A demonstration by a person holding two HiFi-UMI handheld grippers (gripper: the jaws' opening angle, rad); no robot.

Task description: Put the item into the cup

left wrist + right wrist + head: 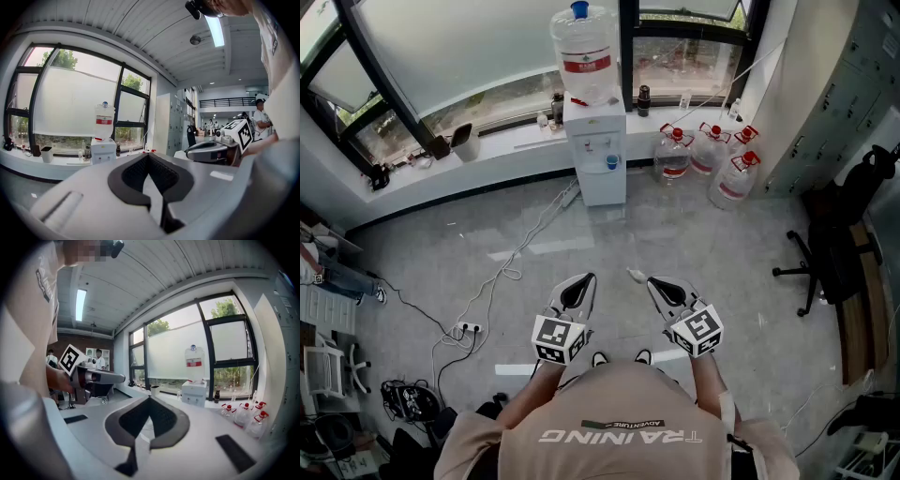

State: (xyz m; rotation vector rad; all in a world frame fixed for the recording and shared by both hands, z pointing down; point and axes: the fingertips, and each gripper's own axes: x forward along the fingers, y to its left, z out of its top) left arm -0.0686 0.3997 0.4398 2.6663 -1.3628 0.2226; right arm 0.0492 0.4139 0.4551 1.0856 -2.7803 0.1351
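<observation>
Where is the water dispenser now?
In the head view, the water dispenser stands top centre against the window ledge, with water jugs on the floor to its right.

The white water dispenser point(602, 155) stands against the window ledge point(502, 150), with a large clear bottle point(584, 52) on top. Three plastic jugs point(710, 155) sit on the floor to its right. The left gripper point(586, 278) and right gripper point(654, 281) are side by side, nearer.

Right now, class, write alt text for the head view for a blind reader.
A person holds the left gripper and right gripper side by side over a grey floor, jaws shut, empty. Ahead stands a water dispenser by the window, spare bottles beside it.
</observation>
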